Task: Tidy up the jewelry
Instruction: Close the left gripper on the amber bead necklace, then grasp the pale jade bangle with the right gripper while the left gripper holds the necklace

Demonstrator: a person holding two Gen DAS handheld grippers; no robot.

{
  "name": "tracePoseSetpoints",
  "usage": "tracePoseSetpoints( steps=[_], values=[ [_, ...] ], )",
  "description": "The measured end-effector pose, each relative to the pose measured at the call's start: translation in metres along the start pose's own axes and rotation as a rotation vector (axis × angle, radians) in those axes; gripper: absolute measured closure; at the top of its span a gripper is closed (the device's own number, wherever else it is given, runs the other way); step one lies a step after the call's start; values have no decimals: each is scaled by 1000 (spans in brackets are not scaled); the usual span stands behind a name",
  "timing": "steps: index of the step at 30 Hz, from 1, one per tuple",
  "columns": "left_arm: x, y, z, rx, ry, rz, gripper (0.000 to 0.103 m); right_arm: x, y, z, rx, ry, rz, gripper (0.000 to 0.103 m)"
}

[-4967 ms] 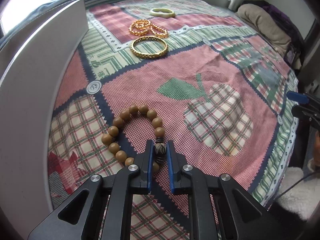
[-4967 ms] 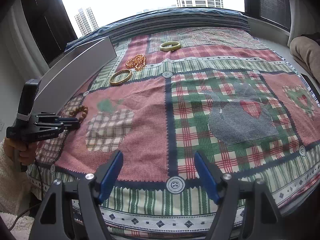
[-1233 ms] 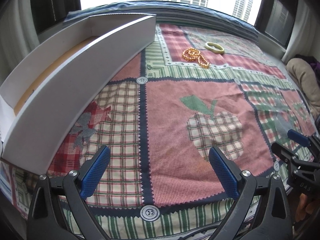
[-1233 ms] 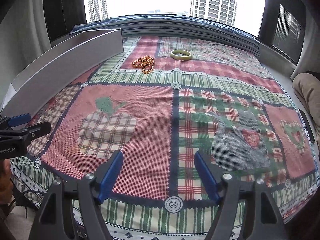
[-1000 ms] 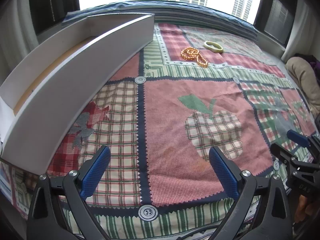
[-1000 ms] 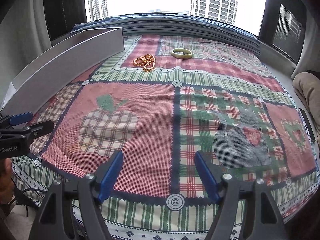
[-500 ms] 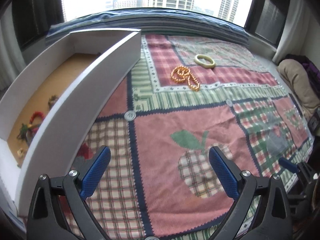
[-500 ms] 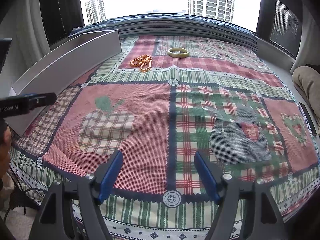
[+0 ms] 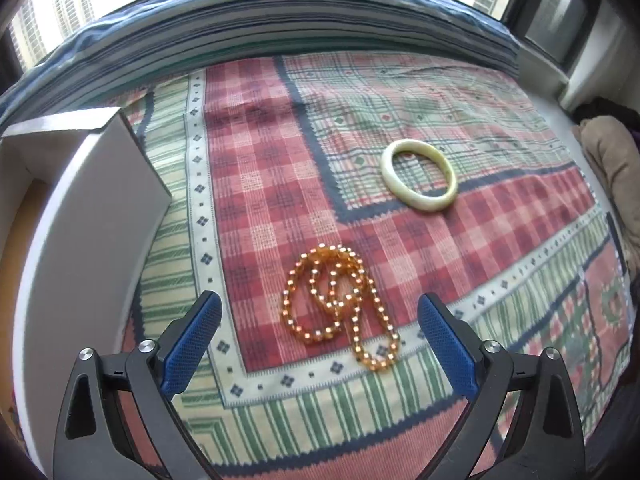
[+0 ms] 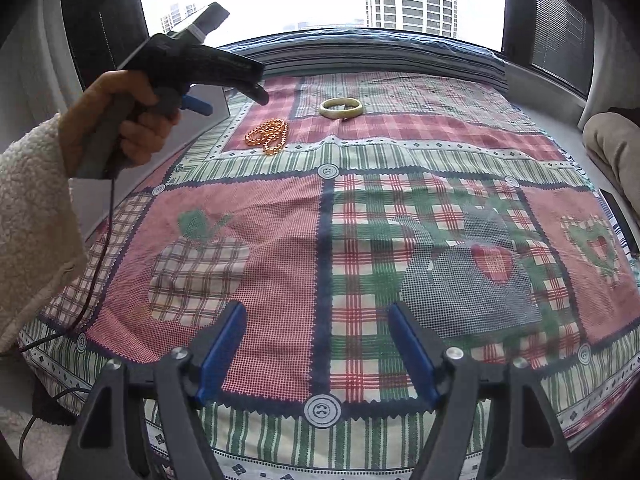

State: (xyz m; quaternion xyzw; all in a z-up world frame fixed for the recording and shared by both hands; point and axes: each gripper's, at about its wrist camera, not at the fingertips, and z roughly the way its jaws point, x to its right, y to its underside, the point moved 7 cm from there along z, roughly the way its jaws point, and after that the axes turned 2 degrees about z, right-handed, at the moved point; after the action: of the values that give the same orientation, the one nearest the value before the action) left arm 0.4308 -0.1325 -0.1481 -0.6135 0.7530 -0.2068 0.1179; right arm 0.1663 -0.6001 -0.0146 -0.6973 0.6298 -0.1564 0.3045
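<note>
Left gripper (image 9: 319, 312): fingers spread wide, holding nothing. It hangs above the patchwork cloth (image 9: 256, 184), with the orange bead necklace (image 9: 338, 306) lying in loose loops between and just ahead of the two blue pads (image 9: 192, 340). No contact between pads and beads.

Beyond the necklace, well apart from it, a pale bangle (image 9: 418, 175) lies flat on the cloth. A white box (image 9: 92, 216) stands along the left side of the cloth; its contents are not visible here.

Right gripper (image 10: 318, 350): fingers likewise spread, empty, low over the near edge of the cloth, far from both pieces. From this view the left hand (image 10: 132, 120) grips its tool's handle, raised above the necklace.
</note>
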Motion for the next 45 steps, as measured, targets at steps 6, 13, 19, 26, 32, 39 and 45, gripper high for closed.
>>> tracePoseSetpoints(
  steps=[6,13,19,26,32,39,45],
  values=[
    [4,1,40,-60,-67,32,10,14,-3,5,-11,-1,21,28],
    [-7,13,20,-7,15,-60,88,22,-7,9,-17,-2,41,28],
    [-27,40,-33,37,85,-157,90,17,-25,1,-68,-142,66,28],
    [-41,86,-103,113,131,-177,90,26,-125,19,-203,-377,175,28],
    [-50,109,-139,157,143,-180,90,15,-240,144,-235,-224,3,46],
    [-69,126,-150,148,133,-207,90,-16,-279,260,-274,-143,-82,68],
    [-77,129,-169,200,32,-199,90,-10,-272,269,-275,-121,-53,93]
  ],
)
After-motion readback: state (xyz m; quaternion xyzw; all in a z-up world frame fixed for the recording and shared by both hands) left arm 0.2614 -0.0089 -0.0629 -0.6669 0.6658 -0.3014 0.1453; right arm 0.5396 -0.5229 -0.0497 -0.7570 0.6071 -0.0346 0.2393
